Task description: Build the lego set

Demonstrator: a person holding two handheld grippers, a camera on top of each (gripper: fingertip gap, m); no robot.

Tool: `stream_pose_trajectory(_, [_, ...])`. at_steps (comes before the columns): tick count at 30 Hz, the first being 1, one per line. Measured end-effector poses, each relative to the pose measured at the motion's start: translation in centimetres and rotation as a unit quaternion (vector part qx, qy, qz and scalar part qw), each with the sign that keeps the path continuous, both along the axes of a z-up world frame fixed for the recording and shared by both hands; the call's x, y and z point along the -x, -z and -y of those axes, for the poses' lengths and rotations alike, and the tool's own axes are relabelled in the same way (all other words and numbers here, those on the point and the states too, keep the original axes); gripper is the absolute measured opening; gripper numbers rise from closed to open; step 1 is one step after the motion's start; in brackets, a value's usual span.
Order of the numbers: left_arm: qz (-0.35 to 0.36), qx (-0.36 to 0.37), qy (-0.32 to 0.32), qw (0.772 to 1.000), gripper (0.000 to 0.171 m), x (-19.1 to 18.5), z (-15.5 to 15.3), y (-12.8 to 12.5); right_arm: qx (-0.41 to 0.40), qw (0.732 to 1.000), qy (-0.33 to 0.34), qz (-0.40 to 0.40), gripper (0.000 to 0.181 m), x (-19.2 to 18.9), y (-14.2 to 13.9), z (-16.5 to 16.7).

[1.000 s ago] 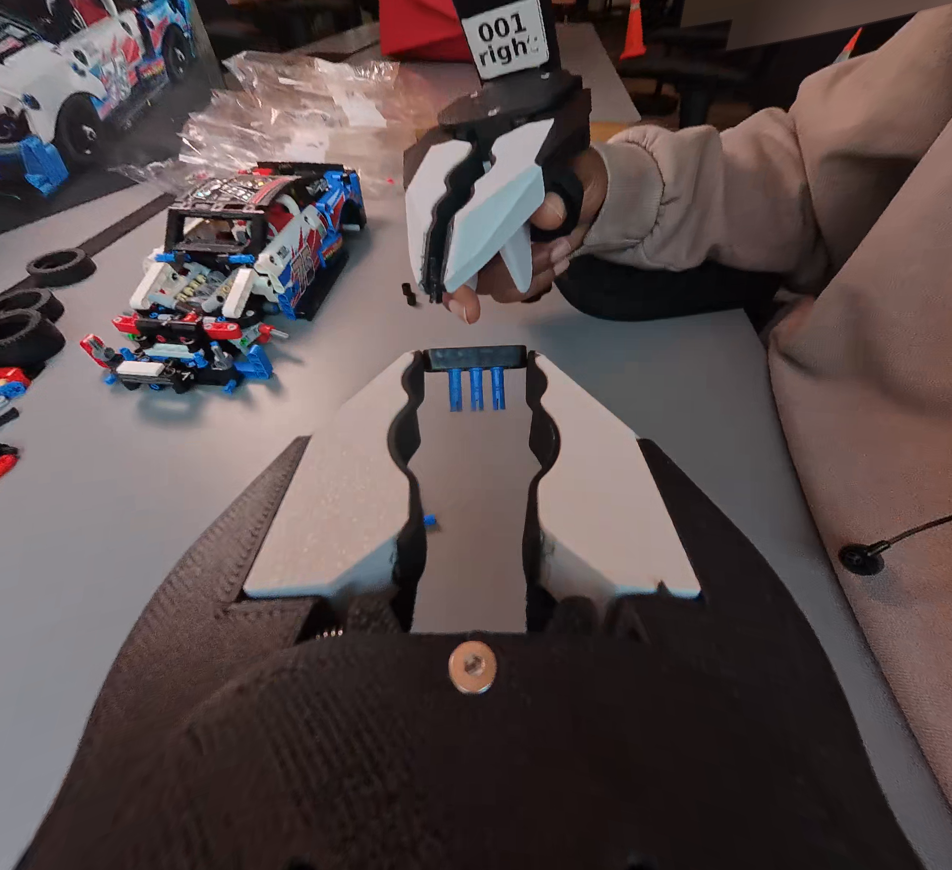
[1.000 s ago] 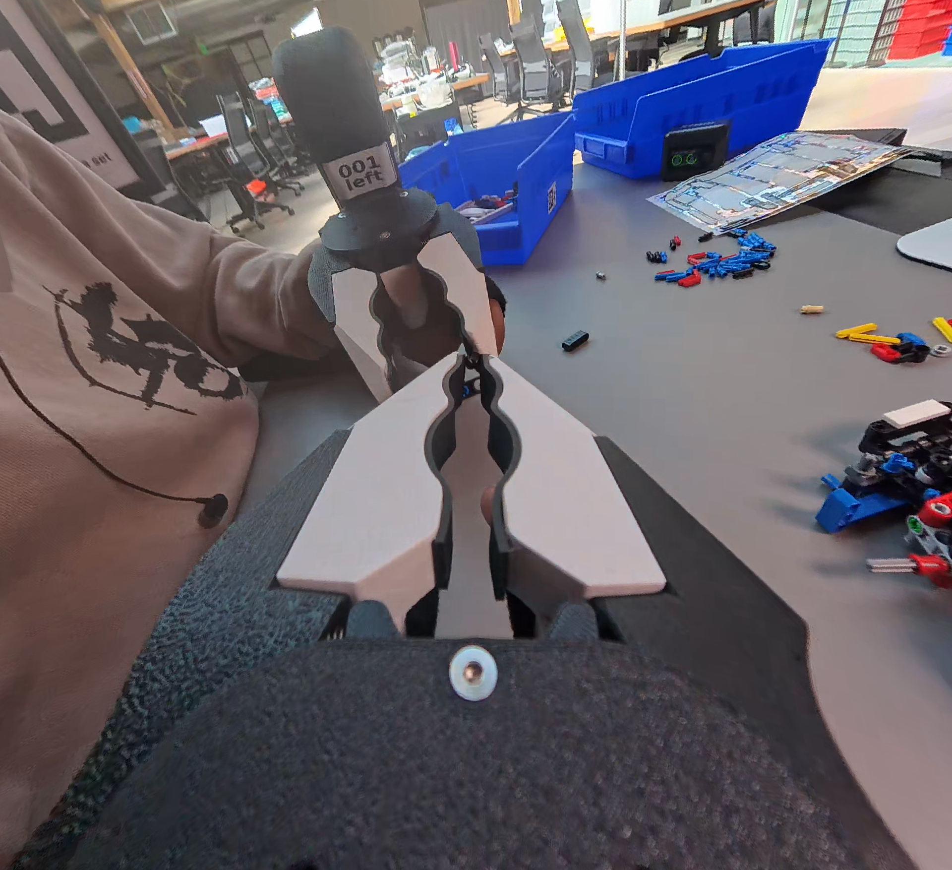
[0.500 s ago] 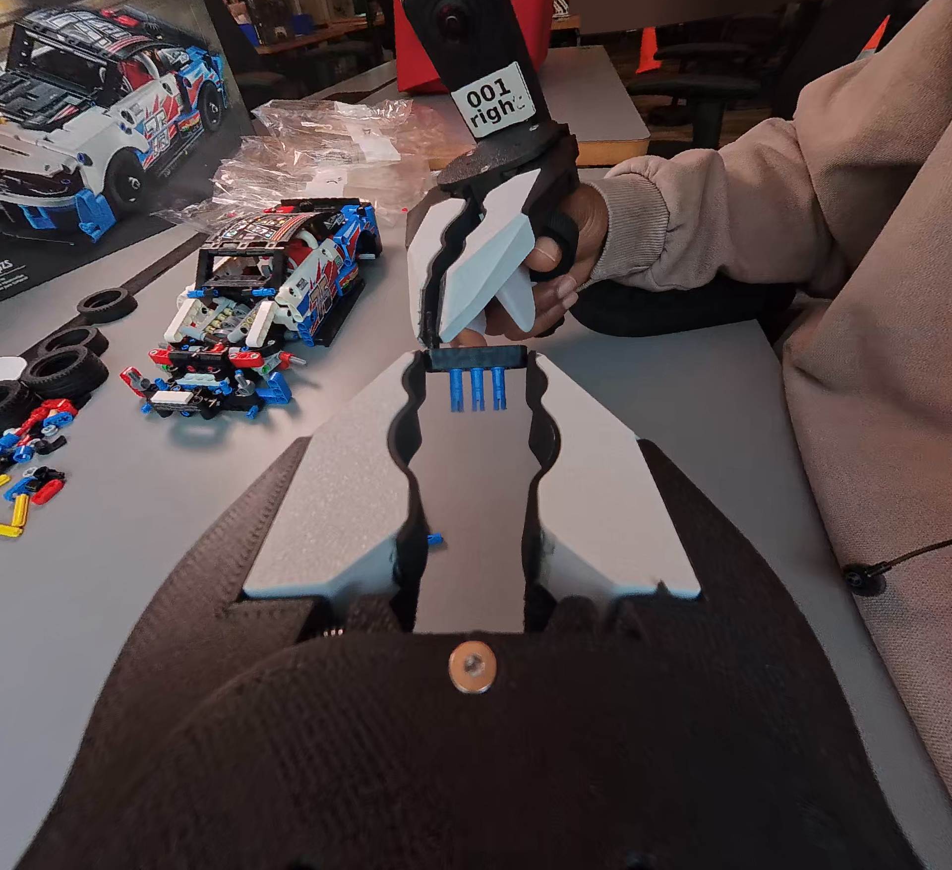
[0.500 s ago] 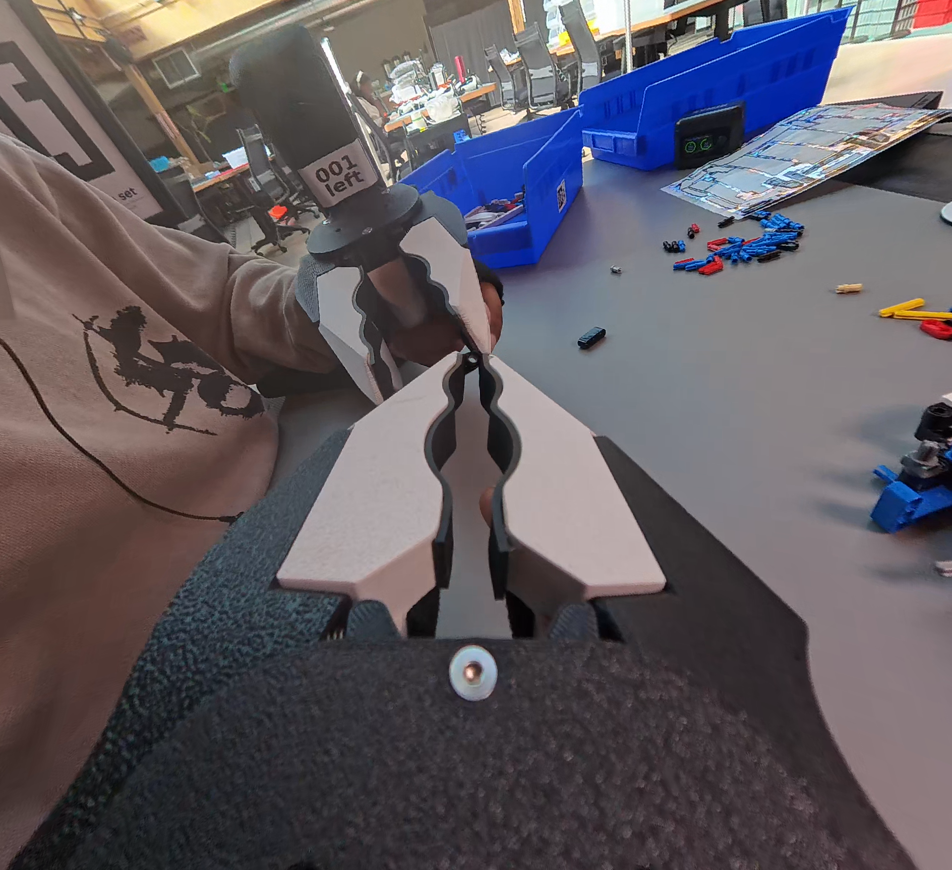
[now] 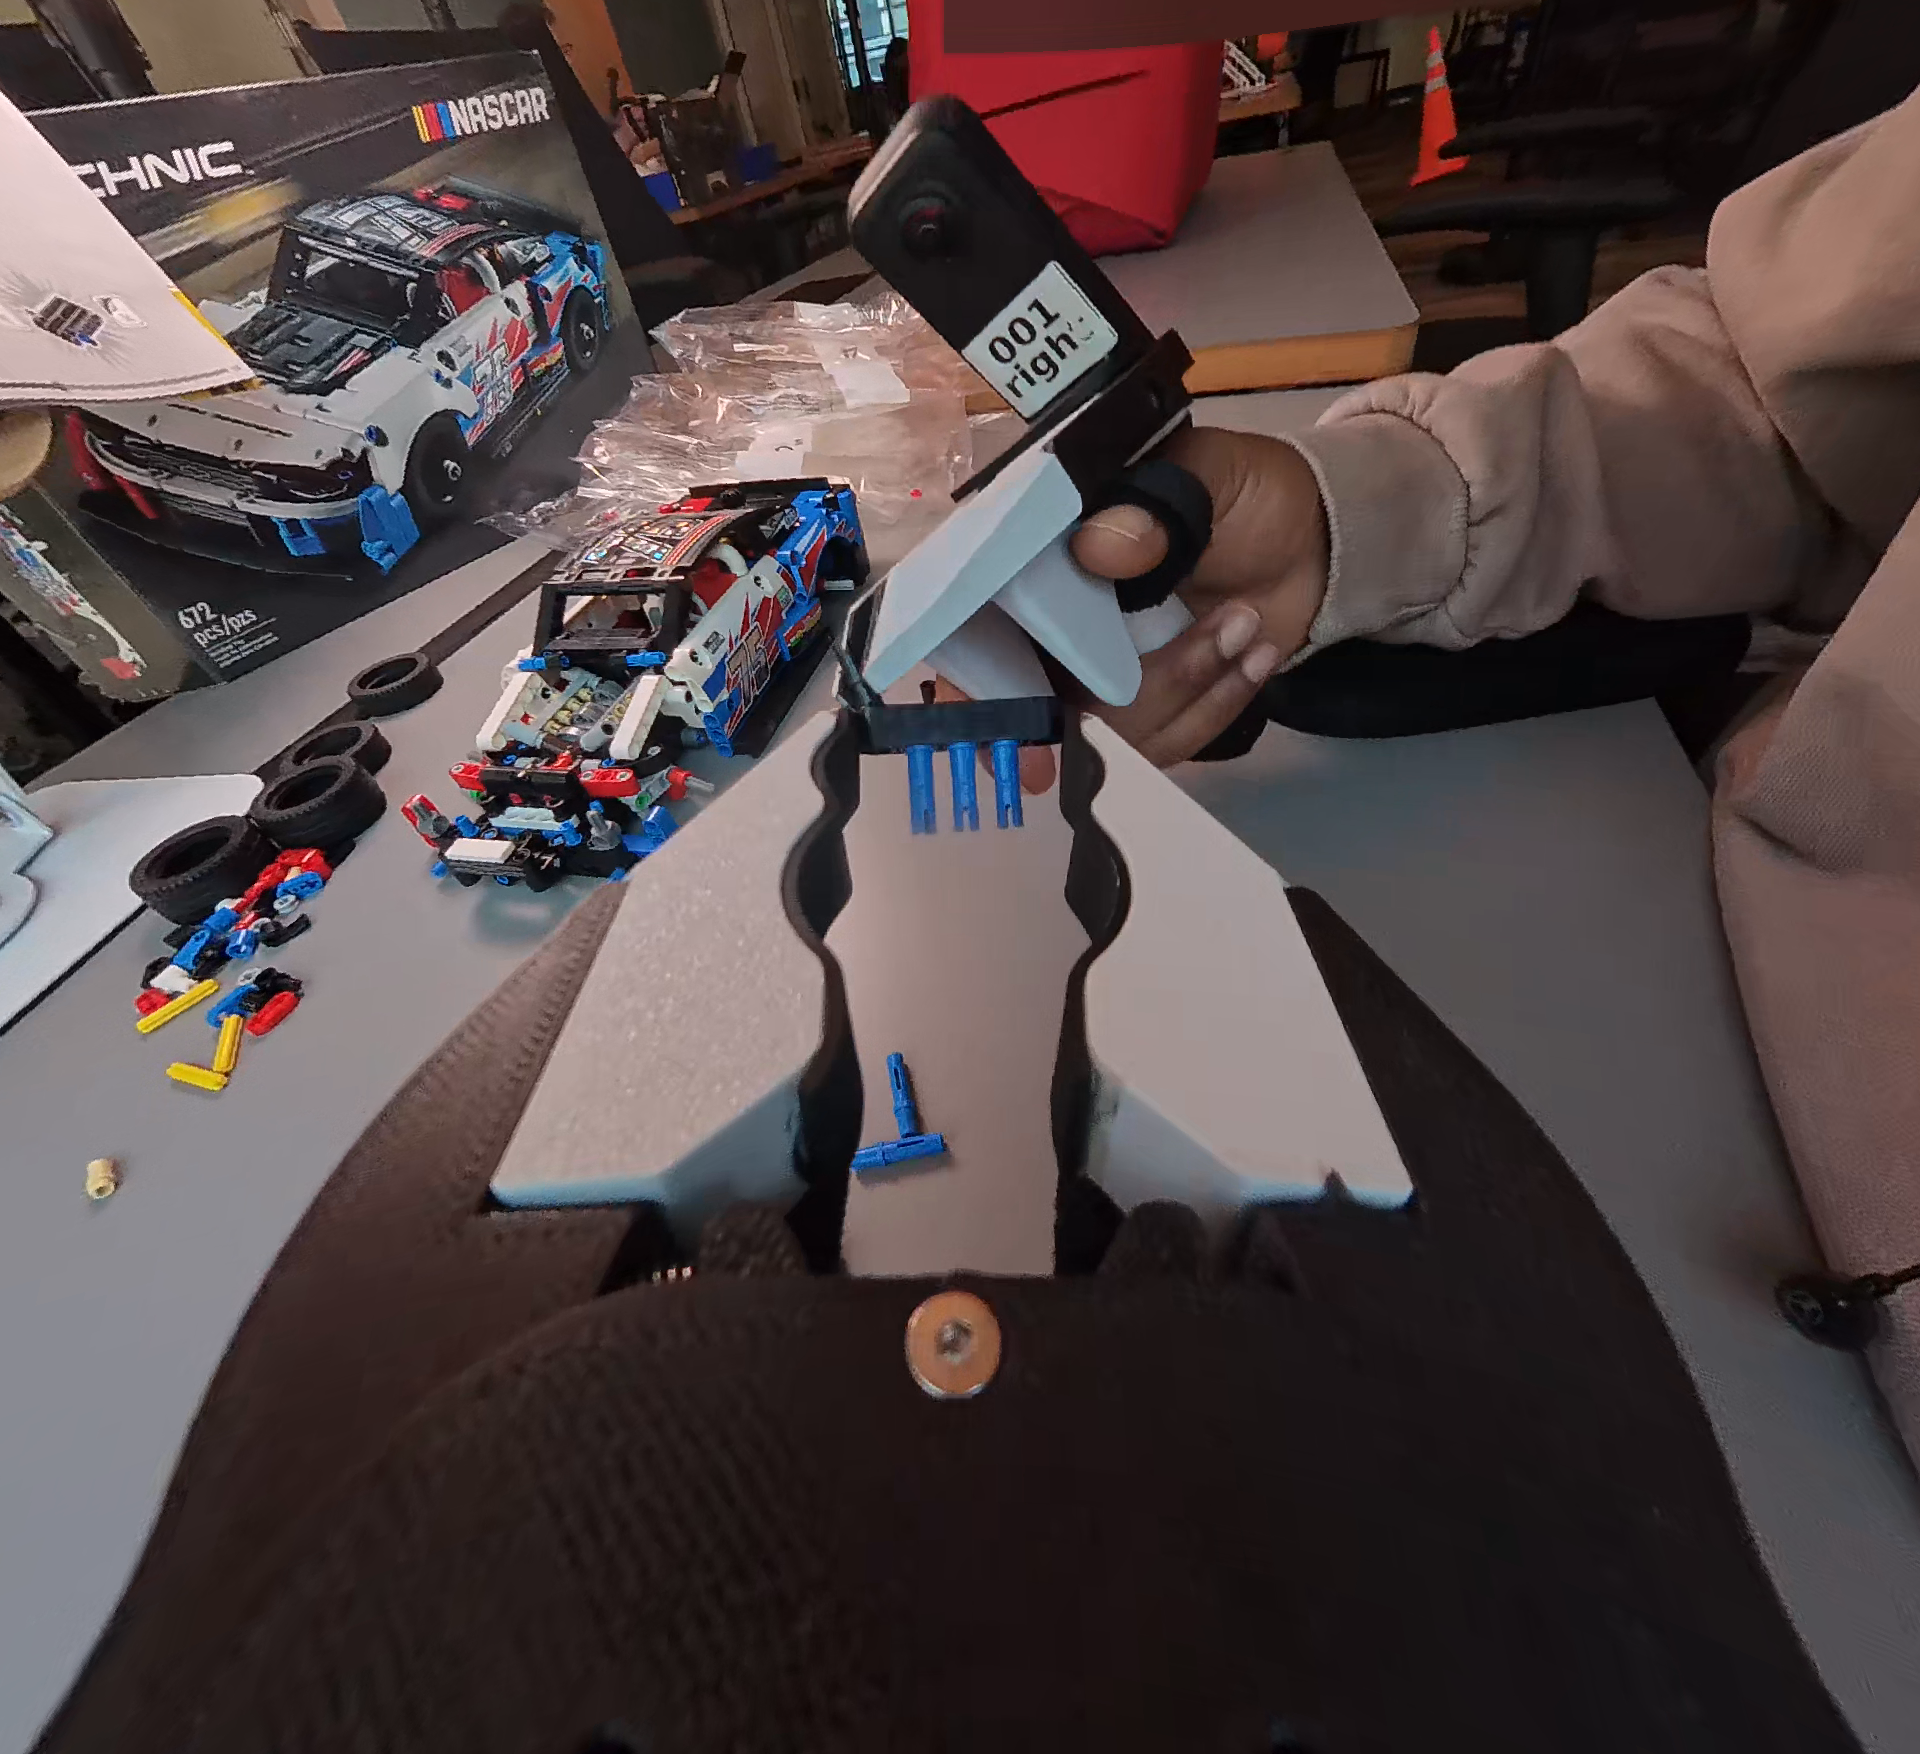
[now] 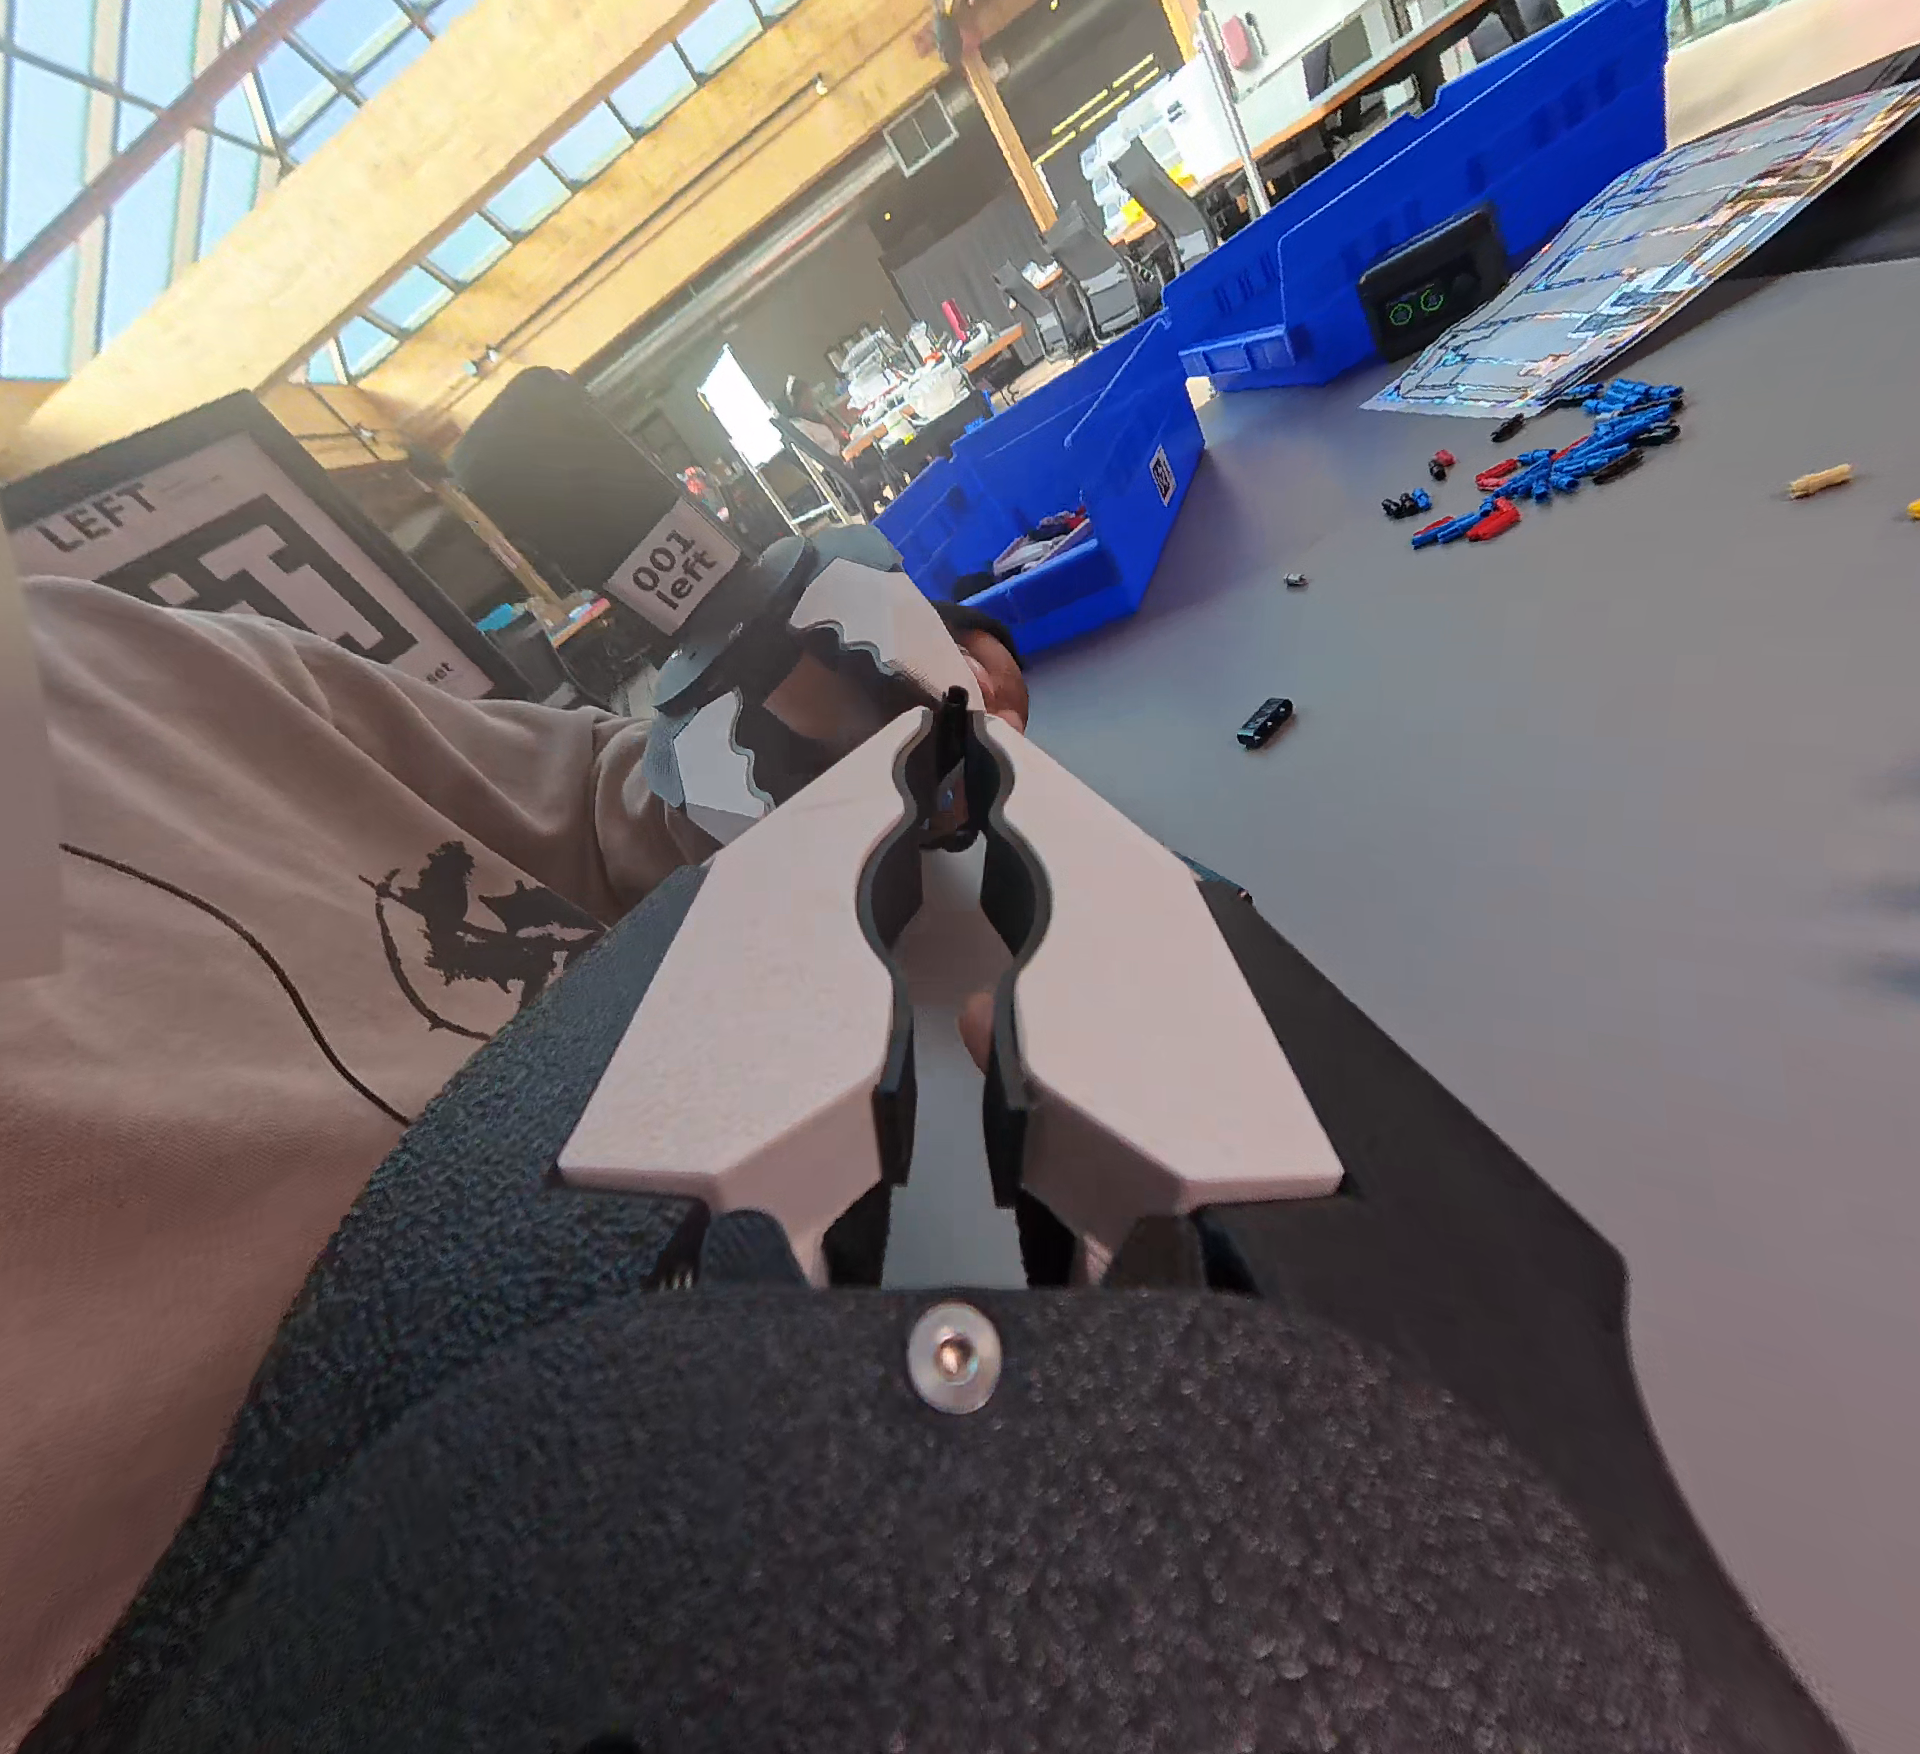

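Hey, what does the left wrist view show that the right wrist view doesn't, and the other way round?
Only the left wrist view shows the partly built race car, the set's box, the loose black tyres, the empty plastic bags and two blue pins lying on the table.

Only the right wrist view shows the blue bins, the instruction booklet, a scatter of blue and red pins and the skylight.

Both show the grey table, the left gripper gripping a black beam carrying three blue pins, and the right gripper pinching a small black pin close to it.
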State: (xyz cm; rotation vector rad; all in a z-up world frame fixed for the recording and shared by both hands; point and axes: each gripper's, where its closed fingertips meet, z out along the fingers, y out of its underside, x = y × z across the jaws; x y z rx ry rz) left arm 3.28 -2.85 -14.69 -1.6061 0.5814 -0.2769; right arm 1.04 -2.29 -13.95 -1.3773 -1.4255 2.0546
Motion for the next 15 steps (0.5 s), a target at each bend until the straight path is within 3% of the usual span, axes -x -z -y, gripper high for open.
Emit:
stream_pose_trajectory(6, [0.077,-0.005,-0.004,0.997,0.038,0.5,-0.1,-1.5,0.075,0.996,0.027,-0.042,0.002,0.4,-1.3,-0.3])
stream_pose_trajectory(10, [0.076,-0.014,-0.009,0.997,0.038,0.6,-0.1,-1.8,0.058,0.995,0.059,-0.060,0.002,0.7,-1.6,-0.2])
stream_pose_trajectory(15, [0.153,-0.009,0.017,0.988,0.037,0.3,0.2,-3.0,0.076,0.991,0.055,-0.094,0.002,0.4,-2.6,0.0])
